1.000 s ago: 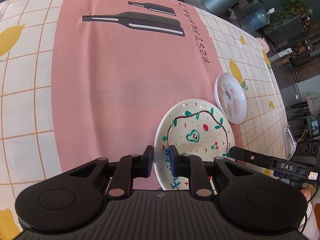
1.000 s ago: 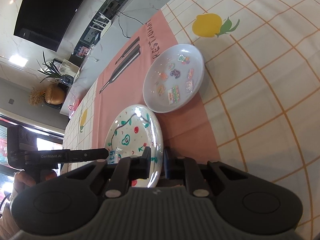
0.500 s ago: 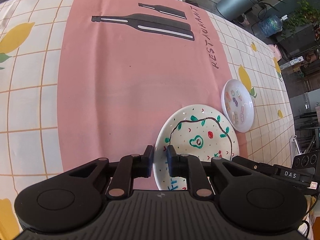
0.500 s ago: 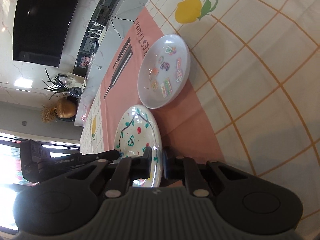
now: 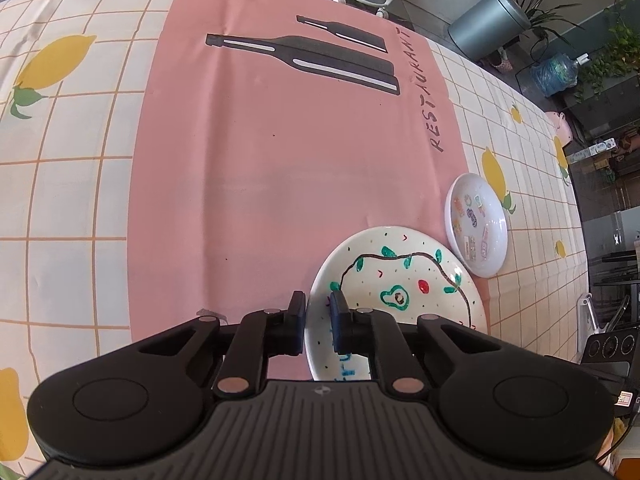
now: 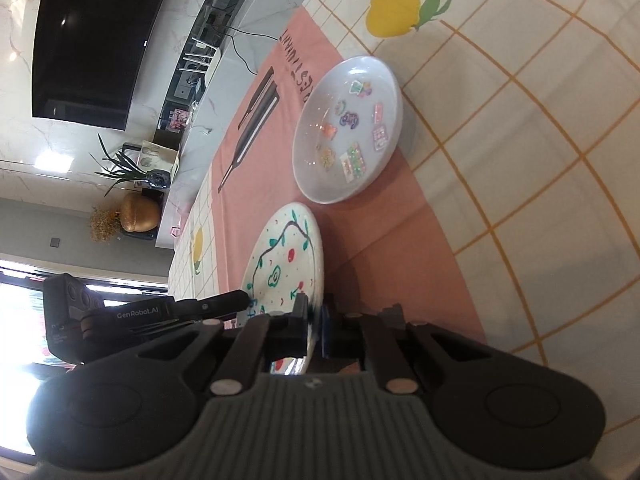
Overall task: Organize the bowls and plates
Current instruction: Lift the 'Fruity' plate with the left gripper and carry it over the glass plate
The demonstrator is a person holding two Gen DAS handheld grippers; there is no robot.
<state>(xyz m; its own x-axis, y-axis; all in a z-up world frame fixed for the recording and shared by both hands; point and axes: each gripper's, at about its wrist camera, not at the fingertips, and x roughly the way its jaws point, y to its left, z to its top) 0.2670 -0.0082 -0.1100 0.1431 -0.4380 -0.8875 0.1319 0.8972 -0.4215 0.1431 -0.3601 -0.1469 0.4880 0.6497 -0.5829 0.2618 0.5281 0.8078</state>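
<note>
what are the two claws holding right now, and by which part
Both hold the painted plate by its rim: the left claw and right claw have just closed on opposite edges.

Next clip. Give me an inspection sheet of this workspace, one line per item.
Surface: checked lemon-print tablecloth with a pink mat on it.
Job's things: painted plate on the mat; white sticker dish beyond it, on the mat's edge.
Clutter: nothing seen.
Grippers: left gripper and right gripper each clamp the painted plate's rim on opposite sides, jaws just closed further.
Cables: black cord along the far counter.
Surroundings: dark screen, plants, grey bin, water jug, rolling stool.
</note>
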